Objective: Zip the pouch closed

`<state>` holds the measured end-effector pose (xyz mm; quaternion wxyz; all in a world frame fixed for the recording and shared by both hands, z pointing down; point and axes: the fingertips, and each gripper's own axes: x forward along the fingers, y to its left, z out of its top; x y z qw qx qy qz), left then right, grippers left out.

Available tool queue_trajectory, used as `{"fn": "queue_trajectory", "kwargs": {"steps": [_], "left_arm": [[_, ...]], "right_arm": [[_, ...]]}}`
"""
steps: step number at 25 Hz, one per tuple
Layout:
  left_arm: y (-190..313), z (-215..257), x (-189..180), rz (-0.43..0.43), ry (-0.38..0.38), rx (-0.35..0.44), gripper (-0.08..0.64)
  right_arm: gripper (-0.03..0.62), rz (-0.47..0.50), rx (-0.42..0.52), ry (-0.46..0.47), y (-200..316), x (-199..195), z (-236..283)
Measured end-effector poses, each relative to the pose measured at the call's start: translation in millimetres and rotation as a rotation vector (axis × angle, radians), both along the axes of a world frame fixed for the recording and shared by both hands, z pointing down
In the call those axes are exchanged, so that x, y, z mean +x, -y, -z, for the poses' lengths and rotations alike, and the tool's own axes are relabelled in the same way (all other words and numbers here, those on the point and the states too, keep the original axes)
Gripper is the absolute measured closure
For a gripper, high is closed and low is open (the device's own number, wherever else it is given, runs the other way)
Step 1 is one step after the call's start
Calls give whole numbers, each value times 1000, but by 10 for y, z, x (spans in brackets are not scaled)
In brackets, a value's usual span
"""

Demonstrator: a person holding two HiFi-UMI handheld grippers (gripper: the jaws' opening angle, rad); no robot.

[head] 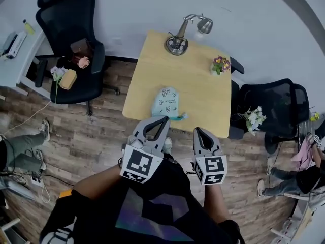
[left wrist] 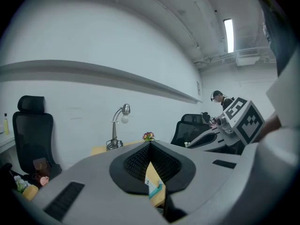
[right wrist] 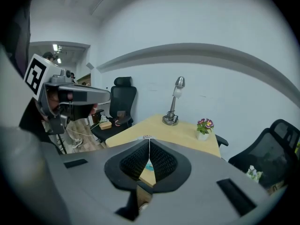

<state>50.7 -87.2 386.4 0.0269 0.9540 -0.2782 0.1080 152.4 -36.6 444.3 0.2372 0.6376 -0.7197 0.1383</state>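
A pale blue printed pouch lies on the near part of the wooden table, with a teal strap at its near right corner. My left gripper hovers just short of the table's near edge, its tip close to the pouch, jaws shut and empty. My right gripper is beside it to the right, also shut with nothing in it. In the left gripper view the left gripper has its jaws shut, and a bit of the pouch shows below them. In the right gripper view the right gripper points at the table, and the pouch shows through the gap under its jaws.
A desk lamp stands at the table's far edge and a small flower pot at its far right. Black office chairs stand to the left and right. People sit at both sides of the room.
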Motion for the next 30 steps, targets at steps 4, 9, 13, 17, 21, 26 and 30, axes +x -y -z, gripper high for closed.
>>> {"fn": "queue_trajectory", "kwargs": {"steps": [4,9,13,17,21,26,30], "left_arm": [[180,-169,142,19,49,-7,552],[320,-576,252,42,150,-40,552],[391,-746,368,56,171,-67,552],[450,-912,480,79,191,-96,552],[488,-1068,565,98,217,-119,552],[515,-1263,598,128,252,-155,552],[499,-1433,591,151,293,-188,552]], "right_arm": [[574,129,-47,-29,198,118,-207],[574,347,-106,-50,321,135,-522],[518,490,-154,-64,399,177,-785],[488,648,-199,-95,500,198,-1018],[468,789,-242,-161,576,262,-1246],[453,941,-275,-201,618,254,-1503],[446,1038,-306,-220,589,250,-1692]]}}
